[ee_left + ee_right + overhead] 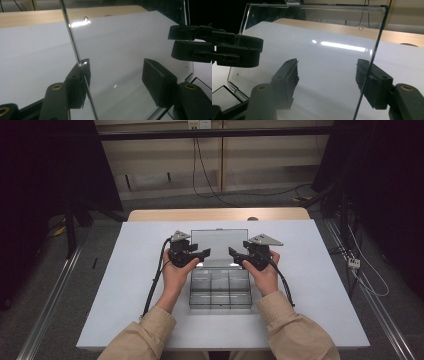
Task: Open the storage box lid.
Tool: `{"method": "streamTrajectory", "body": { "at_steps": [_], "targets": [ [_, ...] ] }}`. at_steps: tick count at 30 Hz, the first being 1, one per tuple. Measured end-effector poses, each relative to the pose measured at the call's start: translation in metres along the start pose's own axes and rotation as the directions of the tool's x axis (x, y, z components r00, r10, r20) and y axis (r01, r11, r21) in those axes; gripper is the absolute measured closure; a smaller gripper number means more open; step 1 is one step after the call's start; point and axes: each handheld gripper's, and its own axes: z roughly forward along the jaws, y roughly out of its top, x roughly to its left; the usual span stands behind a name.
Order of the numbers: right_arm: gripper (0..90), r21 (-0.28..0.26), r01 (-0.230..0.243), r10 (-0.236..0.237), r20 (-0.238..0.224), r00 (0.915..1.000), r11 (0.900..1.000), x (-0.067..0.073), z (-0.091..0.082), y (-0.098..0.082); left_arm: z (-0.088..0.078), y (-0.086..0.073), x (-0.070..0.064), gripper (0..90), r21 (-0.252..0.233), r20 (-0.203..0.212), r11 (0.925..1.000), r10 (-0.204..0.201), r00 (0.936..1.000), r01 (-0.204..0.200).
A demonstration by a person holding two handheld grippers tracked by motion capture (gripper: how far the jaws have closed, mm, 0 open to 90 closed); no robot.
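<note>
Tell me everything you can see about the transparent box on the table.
The clear plastic box sits on the white table, divided into a grid of small compartments that look empty. Its hinged lid stands open, raised nearly upright at the far side. The left gripper and right gripper flank the lid's side edges with jaws open; whether they touch it is unclear.

A clear plastic box (220, 287) with small compartments sits near the middle of the white table (125, 285), closer to the near edge than the far one. Its lid (219, 241) stands raised at the back. The left gripper (201, 255) and the right gripper (236, 254) — each held in a hand — point inward at the lid's two side edges, just above the box. Both forearms wear tan sleeves (145, 332). Black cables (153, 285) trail back toward the near edge.
</note>
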Motion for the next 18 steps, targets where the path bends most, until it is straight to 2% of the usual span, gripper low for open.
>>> {"method": "streamTrajectory", "body": {
  "at_steps": [10, 18],
  "targets": [
    [32.7, 0.010, -0.016, 0.016, -0.008, 0.9998, 1.000, -0.0032, 0.0044, -0.0019, 0.0045, -0.0015, 0.0025, 36.1, 0.012, 0.004, 0.9997, -0.019, 0.9998, 0.019],
    [31.0, 0.020, -0.026, 0.026, -0.005, 0.9996, 0.999, -0.0042, 0.0077, -0.0029, 0.0088, -0.0001, 0.0036, 33.6, 0.045, 0.000, 0.9986, -0.029, 0.9996, 0.029]
  ]
}}
